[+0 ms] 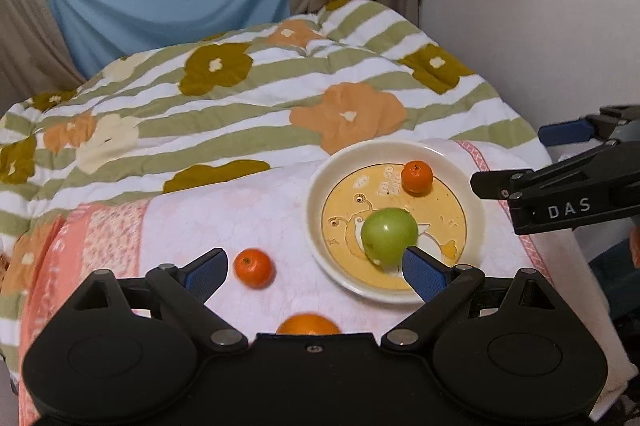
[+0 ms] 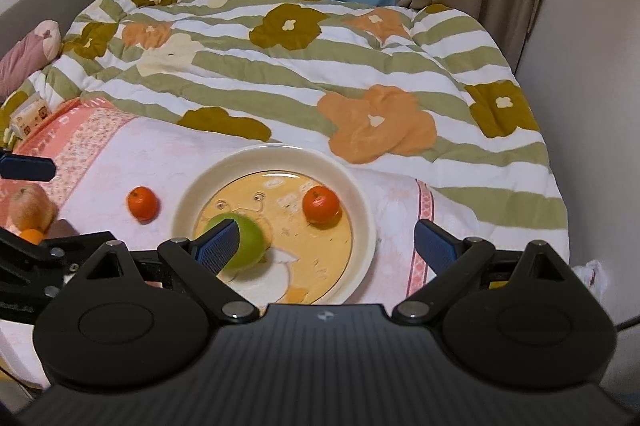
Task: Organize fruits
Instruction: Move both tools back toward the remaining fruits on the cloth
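A cream plate [image 1: 320, 194] [image 2: 362, 202] with a yellow cartoon centre lies on a pink cloth. On it sit a green apple [image 1: 386, 232] [image 2: 252, 240] and a small orange [image 1: 417, 177] [image 2: 321, 205]. Another small orange [image 1: 254, 268] [image 2: 143, 203] rests on the cloth left of the plate. A larger orange [image 1: 308, 324] peeks out above my left gripper's body. My left gripper [image 1: 316, 266] is open and holds nothing. My right gripper [image 2: 328, 238] is open above the plate, empty, its left finger in front of the apple.
A reddish apple [image 2: 32, 206] and a small orange [image 2: 31, 235] lie at the cloth's left, near the left gripper's blue pad [image 2: 28, 167]. The flowered striped quilt [image 1: 240, 98] covers the bed behind. Curtains and walls stand close at the back and right.
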Demonstrator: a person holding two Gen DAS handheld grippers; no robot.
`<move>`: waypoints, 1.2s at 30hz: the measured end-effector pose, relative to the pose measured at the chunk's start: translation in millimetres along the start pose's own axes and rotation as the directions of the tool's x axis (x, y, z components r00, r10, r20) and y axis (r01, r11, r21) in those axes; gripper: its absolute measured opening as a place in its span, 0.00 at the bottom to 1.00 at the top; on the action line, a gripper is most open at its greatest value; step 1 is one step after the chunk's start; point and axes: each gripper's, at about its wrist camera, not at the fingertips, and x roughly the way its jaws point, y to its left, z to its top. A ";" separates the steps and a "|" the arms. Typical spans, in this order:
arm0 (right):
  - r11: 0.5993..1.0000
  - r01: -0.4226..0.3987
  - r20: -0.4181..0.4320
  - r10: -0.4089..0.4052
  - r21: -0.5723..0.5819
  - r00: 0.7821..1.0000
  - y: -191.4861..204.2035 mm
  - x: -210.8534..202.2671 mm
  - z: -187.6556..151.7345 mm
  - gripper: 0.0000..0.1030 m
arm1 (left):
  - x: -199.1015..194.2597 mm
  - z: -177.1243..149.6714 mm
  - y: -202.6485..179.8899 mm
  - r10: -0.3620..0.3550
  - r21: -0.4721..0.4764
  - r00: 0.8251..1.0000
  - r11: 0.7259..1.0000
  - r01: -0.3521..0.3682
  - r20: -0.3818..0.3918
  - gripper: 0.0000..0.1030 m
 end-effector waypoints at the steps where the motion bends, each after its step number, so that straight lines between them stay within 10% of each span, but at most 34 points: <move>1: 1.000 0.001 0.003 -0.001 0.001 1.000 4.0 -6.1 -1.7 1.00 | -7.9 -3.3 1.5 0.005 -0.007 1.000 1.000 -0.005 0.007 0.94; 23: 0.994 -0.031 0.034 0.028 0.100 0.999 142.9 -105.0 -32.9 1.00 | -104.9 -92.7 97.4 0.035 -0.081 0.996 0.996 -0.029 0.079 0.94; 36: 0.994 -0.047 -0.016 0.049 0.095 0.999 247.0 -72.0 -38.5 1.00 | -71.0 -115.9 200.3 0.032 -0.067 0.999 0.997 -0.032 -0.002 0.95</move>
